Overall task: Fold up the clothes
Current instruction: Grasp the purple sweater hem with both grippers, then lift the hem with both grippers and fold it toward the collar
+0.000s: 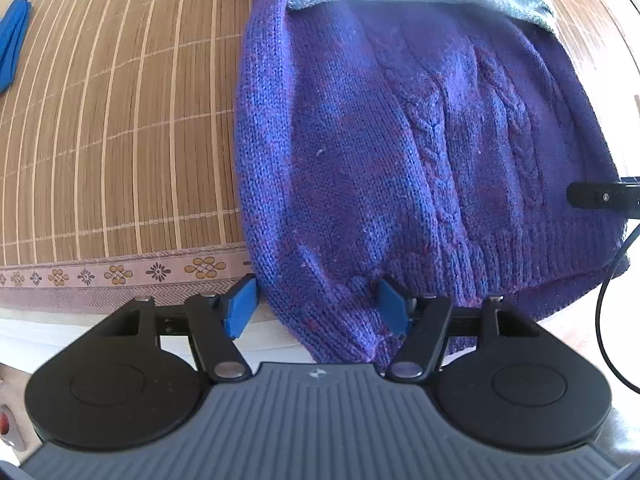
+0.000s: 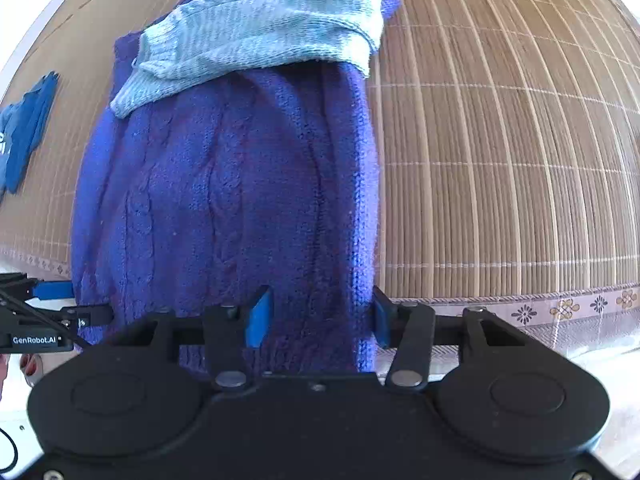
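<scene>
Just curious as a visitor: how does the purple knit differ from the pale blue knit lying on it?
The purple sweater is dark, large and cable-patterned; the pale blue piece is light, smaller and plainly ribbed. The purple sweater reaches the mat's near edge; the pale blue piece lies across its far end. Both are knitted and rest on the bamboo mat.

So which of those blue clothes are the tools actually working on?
The purple-blue cable-knit sweater with a pale blue part on top; both tools straddle its near hem. The plain bright blue garment lies apart, far left.
</scene>
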{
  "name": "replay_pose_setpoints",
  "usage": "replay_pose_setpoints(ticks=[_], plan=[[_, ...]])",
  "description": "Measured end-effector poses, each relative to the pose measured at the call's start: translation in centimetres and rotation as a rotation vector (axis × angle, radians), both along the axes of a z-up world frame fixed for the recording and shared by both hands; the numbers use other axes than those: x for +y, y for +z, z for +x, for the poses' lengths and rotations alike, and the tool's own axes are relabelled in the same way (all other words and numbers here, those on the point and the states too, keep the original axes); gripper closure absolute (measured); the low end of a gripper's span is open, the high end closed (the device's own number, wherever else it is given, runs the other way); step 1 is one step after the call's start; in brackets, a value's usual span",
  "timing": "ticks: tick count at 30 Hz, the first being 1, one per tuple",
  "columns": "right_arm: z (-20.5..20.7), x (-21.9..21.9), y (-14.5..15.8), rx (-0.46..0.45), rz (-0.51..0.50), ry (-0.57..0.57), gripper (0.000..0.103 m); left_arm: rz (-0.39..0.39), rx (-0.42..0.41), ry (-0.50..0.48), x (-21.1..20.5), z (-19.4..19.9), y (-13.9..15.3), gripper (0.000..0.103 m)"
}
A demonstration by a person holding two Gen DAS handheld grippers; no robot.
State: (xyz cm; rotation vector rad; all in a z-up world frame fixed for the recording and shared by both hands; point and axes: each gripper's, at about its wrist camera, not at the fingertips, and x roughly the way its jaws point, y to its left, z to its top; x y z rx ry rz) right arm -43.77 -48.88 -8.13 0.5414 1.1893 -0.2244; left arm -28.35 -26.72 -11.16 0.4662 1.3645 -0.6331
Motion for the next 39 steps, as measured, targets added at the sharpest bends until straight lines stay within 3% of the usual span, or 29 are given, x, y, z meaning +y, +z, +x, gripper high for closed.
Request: replay_pose_setpoints(ticks=[3,8,13,19,21,24,26,33,39], plan=[[0.0,0.3,0.0,0.009,-0.028,0.023,0.059,0.004,-0.001,0.009,0.1,-0.2,0.1,0.036],[0.1,0.7,-0.1,0.024,-0.052,0.036,0.059,-0.019,-0.026,-0.026,0.1,-1.2,0.8,0.063],[-0.4,0.9,-0.1,-0.001,-0.063,0.048,0.058,-0.053,-0.021,-0.011,1.2,-1.6,1.3,0.072],[-0.9,0.7,0.2,-0.018,-0.070,0.058,0.068,-0.102,0.019,0.075,3.7,-1.2,1.5,0.073],[-1.1,0.4,0.3,-0.016,-0.075,0.050,0.085,-0.101,0.008,0.069,4.2,-1.5,1.5,0.079],[-1.3,0.1,0.5,-0.011,-0.077,0.038,0.096,-0.115,0.006,0.084,3.8,-2.6,1.7,0.088],[-1.5,0.1,1.0,-0.011,-0.071,0.031,0.096,-0.150,0.032,0.144,3.8,-0.9,0.4,0.089],[-1.8,-2.3,4.7,-0.098,0.057,-0.018,0.096,-0.232,-0.017,0.152,2.0,2.4,5.4,0.090],[1.2,-5.0,6.2,-0.180,0.127,-0.019,0.096,-0.271,-0.108,0.156,1.1,6.1,8.1,0.090]])
